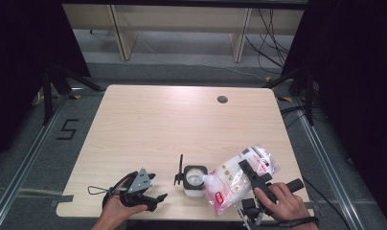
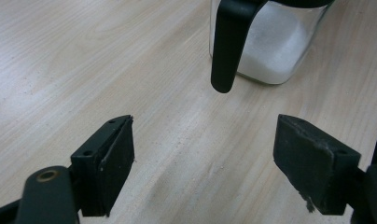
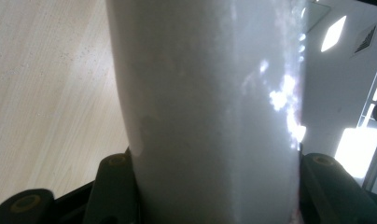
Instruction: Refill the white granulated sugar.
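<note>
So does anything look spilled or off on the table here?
Yes: fine white grains lie scattered on the table before the glass jar. The bag, clamped in the right gripper, tilts its corner over the jar's mouth.

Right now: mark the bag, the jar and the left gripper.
bag [image 1: 232,179], high view, on its clear middle with the red print.
jar [image 2: 275,44], left gripper view, on its glass wall over the white grains.
left gripper [image 2: 203,161], left gripper view, midway between its open jaws.
</note>
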### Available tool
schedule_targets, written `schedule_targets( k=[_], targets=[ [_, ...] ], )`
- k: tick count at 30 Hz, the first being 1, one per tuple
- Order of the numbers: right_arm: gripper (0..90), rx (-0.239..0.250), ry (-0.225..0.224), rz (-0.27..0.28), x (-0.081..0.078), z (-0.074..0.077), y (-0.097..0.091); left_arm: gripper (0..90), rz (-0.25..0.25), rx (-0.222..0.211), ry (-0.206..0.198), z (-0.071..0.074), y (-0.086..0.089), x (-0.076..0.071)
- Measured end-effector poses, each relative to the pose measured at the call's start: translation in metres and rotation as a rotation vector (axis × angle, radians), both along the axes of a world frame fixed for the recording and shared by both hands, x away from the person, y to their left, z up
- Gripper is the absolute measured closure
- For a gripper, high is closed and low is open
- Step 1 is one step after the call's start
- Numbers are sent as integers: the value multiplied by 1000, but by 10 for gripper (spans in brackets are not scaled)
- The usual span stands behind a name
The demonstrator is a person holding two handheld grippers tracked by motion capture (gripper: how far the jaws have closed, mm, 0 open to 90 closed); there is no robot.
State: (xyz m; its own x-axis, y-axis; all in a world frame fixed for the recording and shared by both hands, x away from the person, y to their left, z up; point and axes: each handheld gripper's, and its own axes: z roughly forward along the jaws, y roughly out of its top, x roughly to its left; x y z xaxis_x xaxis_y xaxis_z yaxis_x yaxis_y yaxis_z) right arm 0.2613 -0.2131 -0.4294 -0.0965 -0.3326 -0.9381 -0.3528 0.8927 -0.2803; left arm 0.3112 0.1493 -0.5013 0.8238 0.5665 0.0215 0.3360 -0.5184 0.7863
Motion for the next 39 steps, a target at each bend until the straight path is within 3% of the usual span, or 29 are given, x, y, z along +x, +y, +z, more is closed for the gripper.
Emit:
schedule_targets(
  k=[4, 9, 13, 15, 17, 19, 20, 22, 25, 26, 27, 29, 31, 33, 35, 39],
  targets=[
    [513, 5, 2, -1, -2, 0, 1, 200, -2, 14, -8, 1, 1, 0],
    [519, -14, -2, 9, -1, 2, 3, 200, -1, -1, -2, 0, 0, 0],
    [529, 37, -2, 0, 2, -3, 1, 200, -4, 8, -5, 0, 1, 0],
    [532, 39, 7, -17, 3, -4, -2, 200, -2, 14, -7, 1, 1, 0],
    [533, 32, 0, 5, 3, -3, -2, 200, 2, 5, -6, 0, 0, 0],
    [535, 47, 19, -18, 3, -3, -3, 201, 8, 1, -20, 0, 0, 0],
    [536, 65, 17, -22, 3, -4, -4, 200, 1, 2, -8, 0, 0, 0],
    [536, 25, -2, 15, 5, 0, -3, 200, -7, 7, -3, 0, 1, 0],
    [537, 88, 32, -21, 3, -4, -7, 200, -2, 15, -8, 1, 1, 1],
    [537, 61, 19, 14, 5, -2, -6, 200, -4, 8, -8, 1, 1, 0],
    [537, 55, 22, 8, 4, -1, -6, 200, -2, 5, -7, 1, 1, 0],
    [538, 84, 46, -16, 4, -2, -7, 200, -2, 5, -7, 0, 1, 0],
    [538, 102, 36, -4, 4, -3, -8, 201, -3, 13, -8, 1, 1, 0],
    [538, 93, 35, -4, 3, -3, -8, 200, -4, 34, -13, 1, 2, 1],
    [539, 53, 28, 11, 4, 0, -7, 200, -5, 16, -7, 1, 1, 0],
    [540, 58, 22, 11, 3, -1, -7, 200, 0, 2, -2, 0, 0, 0]
  ],
)
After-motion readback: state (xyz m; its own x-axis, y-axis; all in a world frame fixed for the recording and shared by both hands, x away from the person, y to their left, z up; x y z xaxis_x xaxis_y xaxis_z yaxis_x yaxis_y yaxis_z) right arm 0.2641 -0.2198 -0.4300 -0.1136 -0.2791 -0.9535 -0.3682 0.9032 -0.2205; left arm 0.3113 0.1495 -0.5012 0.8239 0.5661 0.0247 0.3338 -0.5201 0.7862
